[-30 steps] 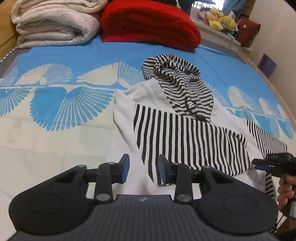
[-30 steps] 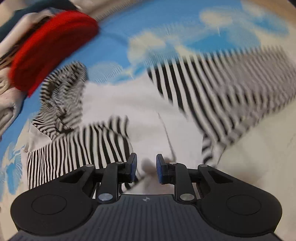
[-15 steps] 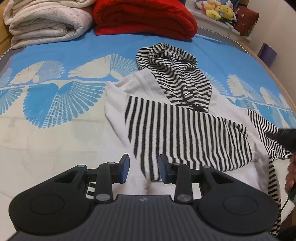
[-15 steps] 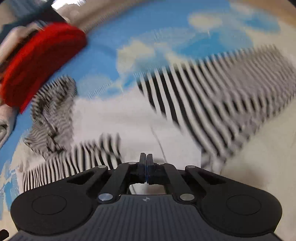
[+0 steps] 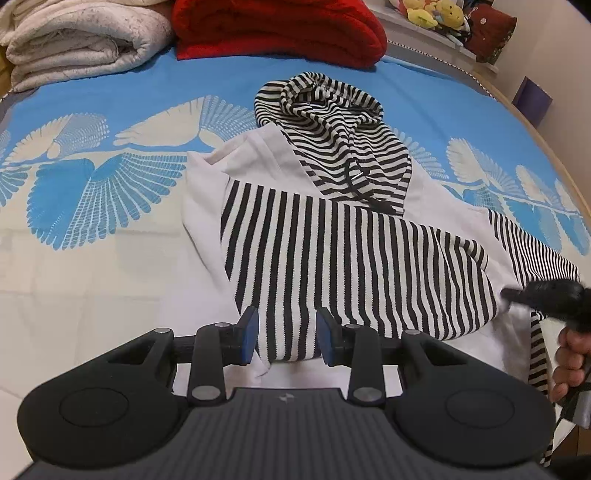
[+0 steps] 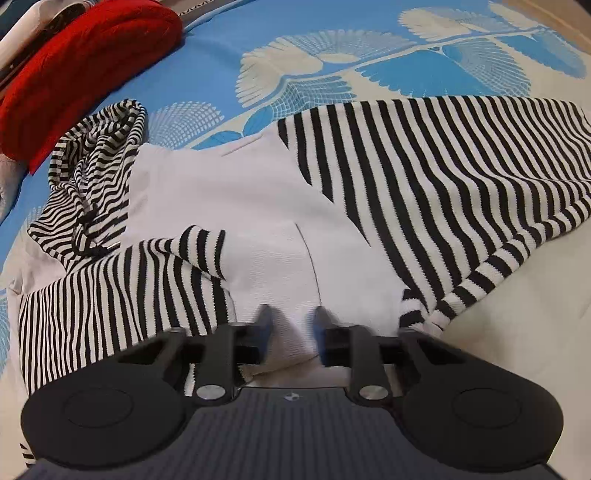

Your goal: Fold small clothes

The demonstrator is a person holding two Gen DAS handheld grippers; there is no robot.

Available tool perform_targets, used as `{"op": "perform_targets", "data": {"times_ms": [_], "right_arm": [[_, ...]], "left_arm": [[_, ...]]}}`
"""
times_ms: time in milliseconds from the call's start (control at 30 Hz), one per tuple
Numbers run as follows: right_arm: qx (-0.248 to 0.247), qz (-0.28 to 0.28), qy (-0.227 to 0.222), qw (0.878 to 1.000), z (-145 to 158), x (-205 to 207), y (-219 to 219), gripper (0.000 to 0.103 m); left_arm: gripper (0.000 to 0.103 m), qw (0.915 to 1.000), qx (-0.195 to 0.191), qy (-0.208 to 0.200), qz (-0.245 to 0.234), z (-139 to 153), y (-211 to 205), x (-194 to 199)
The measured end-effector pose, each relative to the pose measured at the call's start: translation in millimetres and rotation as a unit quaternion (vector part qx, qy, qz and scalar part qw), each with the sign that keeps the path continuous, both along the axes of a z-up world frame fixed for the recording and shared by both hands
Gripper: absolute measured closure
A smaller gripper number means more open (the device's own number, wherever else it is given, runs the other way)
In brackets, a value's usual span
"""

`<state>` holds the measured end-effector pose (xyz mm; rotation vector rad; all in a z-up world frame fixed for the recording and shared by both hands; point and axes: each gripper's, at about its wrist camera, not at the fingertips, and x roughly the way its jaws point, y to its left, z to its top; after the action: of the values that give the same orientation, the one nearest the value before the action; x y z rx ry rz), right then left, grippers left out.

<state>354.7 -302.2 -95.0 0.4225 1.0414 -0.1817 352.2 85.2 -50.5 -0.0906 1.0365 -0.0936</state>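
A white hoodie point(image 5: 207, 206) with a black-and-white striped hood point(image 5: 332, 140) lies flat on the blue patterned bed sheet point(image 5: 110, 110). One striped sleeve point(image 5: 351, 258) is folded across its chest. My left gripper point(image 5: 284, 336) hangs open over that sleeve's near end, and the pads are not pressing the cloth. In the right wrist view the other striped sleeve point(image 6: 461, 177) spreads out to the right. My right gripper point(image 6: 291, 332) is blurred and its jaws are opening, with the white hem point(image 6: 291, 302) between them. The same gripper point(image 5: 546, 299) shows at the hoodie's right edge, held by a hand point(image 5: 569, 354).
A folded red blanket point(image 5: 277, 29) and a folded cream blanket point(image 5: 81, 40) lie at the head of the bed. Plush toys point(image 5: 432, 14) sit on a ledge behind. The bed's wooden edge point(image 5: 554, 155) runs down the right side.
My left gripper has come in over the folded sleeve's near end. The right gripper's jaws closed fully half a second ago and now stand apart again over the white hem.
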Motion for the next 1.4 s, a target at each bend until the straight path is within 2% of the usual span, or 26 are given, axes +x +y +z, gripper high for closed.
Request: {"op": "perform_targets", "data": {"times_ms": [100, 167, 200, 267, 367, 433, 467, 533, 633, 700, 767, 833, 900, 967, 1067, 1133, 1200, 1267, 1333, 1400], "right_arm": [[0.008, 0.014, -0.077, 0.997, 26, -5, 2, 0.101], [-0.011, 0.020, -0.142, 0.990, 48, -13, 1, 0.101], [-0.023, 0.020, -0.155, 0.987, 53, -12, 0, 0.101], [-0.049, 0.008, -0.146, 0.988, 50, -10, -4, 0.101], [-0.059, -0.002, -0.085, 0.995, 30, 0, -11, 0.100], [-0.091, -0.008, -0.043, 0.995, 20, 4, -10, 0.100], [-0.095, -0.018, -0.039, 0.995, 20, 3, -12, 0.096], [-0.068, -0.029, -0.056, 0.996, 25, 1, -17, 0.095], [-0.041, -0.003, -0.090, 0.995, 28, 0, -10, 0.093], [-0.026, 0.015, -0.060, 0.998, 16, 2, -6, 0.087], [-0.010, 0.025, 0.008, 1.000, -7, 8, -7, 0.085], [-0.011, 0.023, -0.002, 1.000, -9, 4, -8, 0.087], [-0.044, 0.036, -0.021, 0.998, 1, 1, -3, 0.084], [-0.052, 0.038, -0.039, 0.997, 6, -3, -5, 0.079], [-0.048, 0.031, -0.008, 0.998, -3, -1, -17, 0.076], [-0.040, 0.005, -0.004, 0.999, -3, -6, -26, 0.076], [-0.031, -0.016, -0.023, 0.999, 5, -10, -39, 0.076], [-0.031, -0.034, -0.048, 0.998, 19, -16, -55, 0.075], [-0.029, -0.052, -0.069, 0.996, 28, -21, -72, 0.073], [-0.037, -0.073, -0.084, 0.993, 35, -28, -94, 0.067]], "left_arm": [[0.066, 1.0000, 0.001, 0.001, 0.006, -1, 2, 3], [0.066, 0.9999, 0.001, 0.004, 0.012, -3, 5, 4], [0.066, 0.9999, 0.001, 0.006, 0.015, -4, 6, 5], [0.066, 0.9998, 0.002, 0.010, 0.019, -7, 6, 6], [0.066, 0.9997, 0.005, 0.016, 0.020, -12, 4, 7], [0.066, 0.9996, 0.006, 0.019, 0.022, -14, 2, 7], [0.066, 0.9995, 0.006, 0.020, 0.022, -15, 1, 7], [0.066, 0.9994, 0.006, 0.023, 0.024, -18, -2, 8], [0.066, 0.9990, 0.005, 0.031, 0.032, -28, -9, 12], [0.065, 0.9980, 0.010, 0.045, 0.042, -42, -13, 16], [0.065, 0.9952, 0.020, 0.074, 0.061, -63, -15, 18], [0.060, 0.9913, 0.026, 0.106, 0.075, -82, -17, 18], [0.057, 0.9913, 0.034, 0.098, 0.080, -82, -21, 17], [0.055, 0.9920, 0.026, 0.090, 0.084, -73, -24, 16], [0.050, 0.9946, 0.013, 0.063, 0.082, -63, -27, 15], [0.048, 0.9931, 0.017, 0.087, 0.077, -70, -29, 17], [0.048, 0.9907, 0.014, 0.107, 0.082, -74, -26, 19], [0.048, 0.9916, 0.006, 0.093, 0.090, -62, -24, 19], [0.048, 0.9950, -0.007, 0.057, 0.082, -40, -25, 17], [0.044, 0.9976, -0.018, 0.018, 0.065, -14, -28, 13]]}}
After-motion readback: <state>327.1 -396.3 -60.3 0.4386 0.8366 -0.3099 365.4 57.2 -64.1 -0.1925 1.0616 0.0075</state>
